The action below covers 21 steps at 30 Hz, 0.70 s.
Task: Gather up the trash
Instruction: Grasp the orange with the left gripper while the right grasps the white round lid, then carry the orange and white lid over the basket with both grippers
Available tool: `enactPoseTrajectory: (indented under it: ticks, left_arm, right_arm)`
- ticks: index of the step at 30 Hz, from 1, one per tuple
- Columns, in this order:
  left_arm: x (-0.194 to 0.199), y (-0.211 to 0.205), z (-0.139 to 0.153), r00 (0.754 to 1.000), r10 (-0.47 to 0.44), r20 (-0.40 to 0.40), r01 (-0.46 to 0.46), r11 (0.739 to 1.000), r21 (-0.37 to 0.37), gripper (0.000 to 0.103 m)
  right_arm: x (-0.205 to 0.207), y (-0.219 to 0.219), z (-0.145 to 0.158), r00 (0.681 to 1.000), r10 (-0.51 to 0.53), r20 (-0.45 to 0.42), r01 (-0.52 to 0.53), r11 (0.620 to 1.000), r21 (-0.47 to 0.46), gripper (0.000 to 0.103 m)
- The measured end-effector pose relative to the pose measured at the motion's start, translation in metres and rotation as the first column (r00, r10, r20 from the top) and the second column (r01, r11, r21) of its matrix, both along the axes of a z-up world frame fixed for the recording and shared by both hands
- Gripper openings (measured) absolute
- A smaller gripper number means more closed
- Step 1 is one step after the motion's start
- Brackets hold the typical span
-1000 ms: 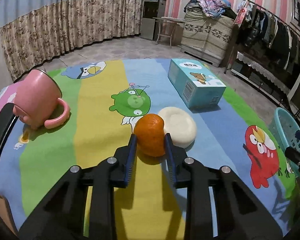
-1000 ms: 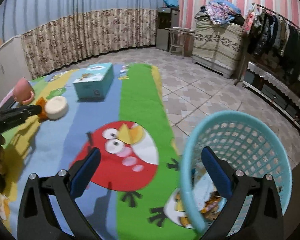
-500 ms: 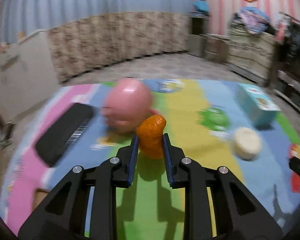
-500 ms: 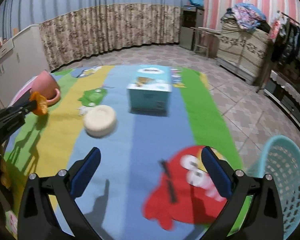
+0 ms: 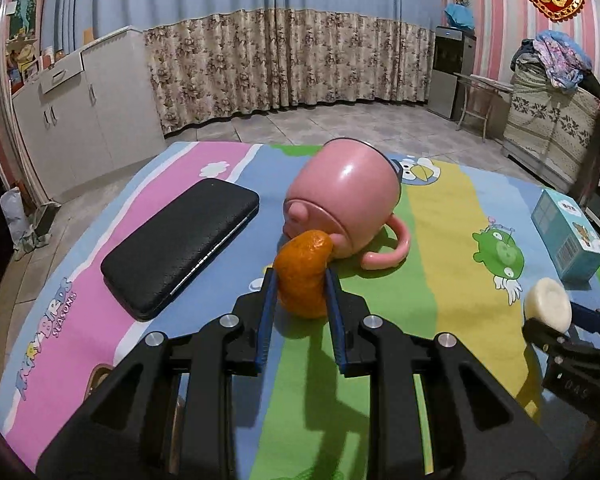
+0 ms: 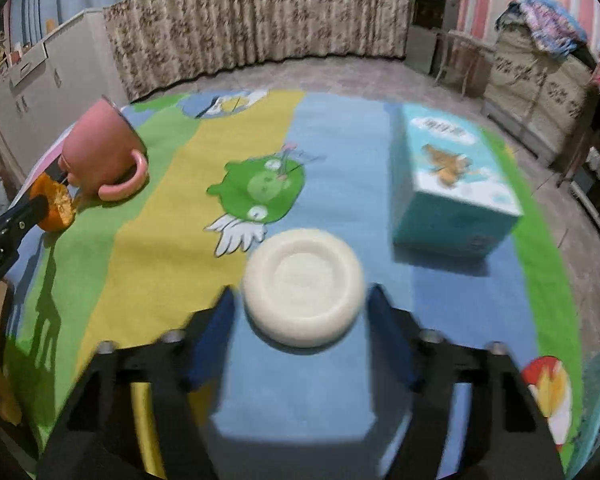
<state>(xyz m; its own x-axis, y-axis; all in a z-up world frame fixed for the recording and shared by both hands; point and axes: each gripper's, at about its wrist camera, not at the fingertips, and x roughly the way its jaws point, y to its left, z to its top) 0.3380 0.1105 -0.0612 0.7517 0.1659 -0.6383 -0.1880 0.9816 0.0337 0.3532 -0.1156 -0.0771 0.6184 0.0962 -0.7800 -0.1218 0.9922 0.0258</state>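
**Peel clamped, white disc framed for the next pick**

Left wrist view: the left tool (image 5: 301,292) is clamped on the orange peel (image 5: 303,276), lifted clear of the counter (image 5: 440,280), just before the tipped pink mug (image 5: 346,210), presumably for binning.

Right wrist view: the right tool (image 6: 298,314), its jaws just closing, straddles the white disc (image 6: 303,286) lying near centre; whether the pads touch it I cannot tell.

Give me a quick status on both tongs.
Left tongs shut on orange peel, by pink mug. Right tongs just closing around white puck, contact unclear. Nothing blocking.
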Motion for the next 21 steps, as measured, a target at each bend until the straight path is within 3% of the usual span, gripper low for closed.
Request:
enactPoseTrajectory:
  ticks: [9, 15, 18, 21]
  left_arm:
    - [0.001, 0.0, -0.002, 1.0, -0.008, 0.002, 0.008, 1.0, -0.004, 0.023]
    - [-0.009, -0.022, 0.01, 0.998, -0.062, 0.028, 0.062, 0.998, 0.022, 0.023]
    - [-0.021, -0.033, 0.025, 0.994, -0.09, 0.055, 0.092, 0.995, -0.026, 0.023]
    - [-0.032, -0.049, 0.04, 0.99, -0.11, 0.086, 0.113, 0.993, -0.03, 0.023]
  right_arm:
    - [-0.068, -0.041, 0.048, 0.987, -0.049, 0.153, 0.049, 0.999, 0.006, 0.061]
    - [-0.131, -0.114, 0.073, 0.968, -0.169, 0.186, 0.179, 0.983, -0.036, 0.061]
    - [-0.158, -0.154, 0.078, 0.953, -0.23, 0.199, 0.247, 0.967, -0.065, 0.061]
    - [-0.182, -0.195, 0.081, 0.929, -0.302, 0.215, 0.316, 0.948, -0.035, 0.061]
